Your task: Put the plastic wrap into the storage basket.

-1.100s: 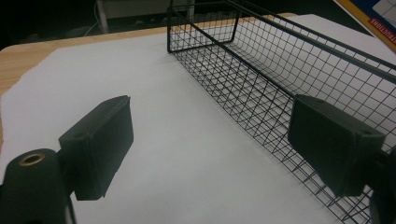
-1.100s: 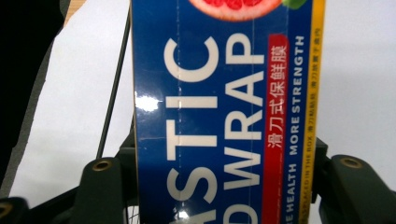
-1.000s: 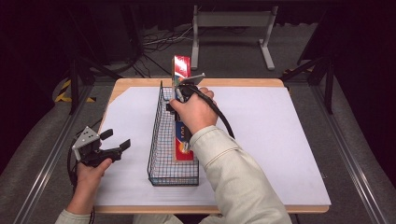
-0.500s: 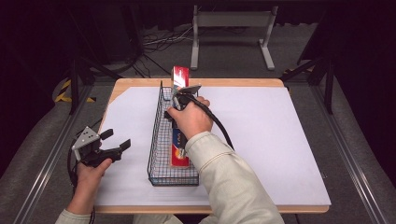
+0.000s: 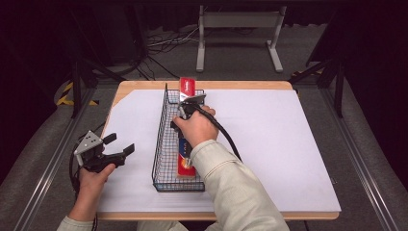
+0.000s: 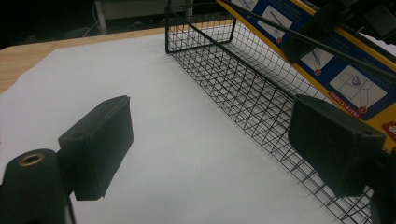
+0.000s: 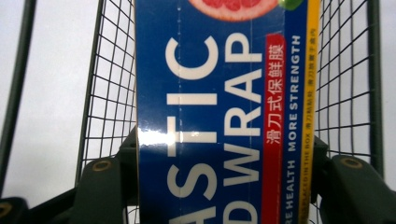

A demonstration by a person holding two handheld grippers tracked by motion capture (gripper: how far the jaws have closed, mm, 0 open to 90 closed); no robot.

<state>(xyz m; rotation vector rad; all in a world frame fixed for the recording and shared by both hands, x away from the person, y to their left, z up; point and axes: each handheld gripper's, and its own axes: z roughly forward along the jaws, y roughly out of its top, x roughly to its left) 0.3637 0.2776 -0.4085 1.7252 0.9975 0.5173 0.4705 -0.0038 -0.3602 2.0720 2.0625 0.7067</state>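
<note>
A big wooden table (image 5: 315,214) has a white sheet (image 5: 269,144) spread over most of its top. On the sheet, a little left of the middle, stands a long black wire basket (image 5: 166,144) that runs from 12 o'clock to 6 o'clock. A long box of plastic wrap (image 7: 219,121), blue with a red end and a yellow edge, lies along the basket. Its near end sits down inside by the 6 o'clock wall, and its far end sticks up over the rim at 12 o'clock, so the box is tilted. The person's right hand (image 5: 197,127) is over the middle of the basket with the right gripper (image 5: 188,107), and its two black jaws are squeezed tight on the long sides of the box. The left hand (image 5: 91,175) is at the table's 8 o'clock edge, well apart from the basket. The left gripper (image 5: 120,147) points toward the basket at 3 o'clock, and its jaws are spread wide with nothing between them but white sheet.
</note>
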